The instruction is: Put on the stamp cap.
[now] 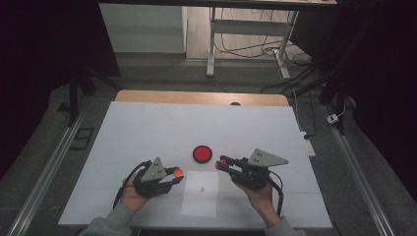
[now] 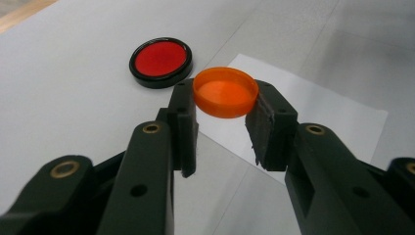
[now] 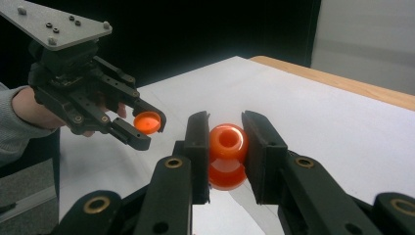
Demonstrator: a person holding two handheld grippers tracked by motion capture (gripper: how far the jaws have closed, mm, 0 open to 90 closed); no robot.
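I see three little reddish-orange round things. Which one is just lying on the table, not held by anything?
The red disc with the black rim, beyond the white paper sheet. The left gripper clamps the orange cap; the right gripper clamps the orange bottle.

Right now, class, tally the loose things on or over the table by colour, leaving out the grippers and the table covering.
Orange: 2, the orange cap in the left gripper and the orange bottle in the right gripper.
Red with a black rim: 1, the red disc.
White: 1, the paper sheet.
Total: 4
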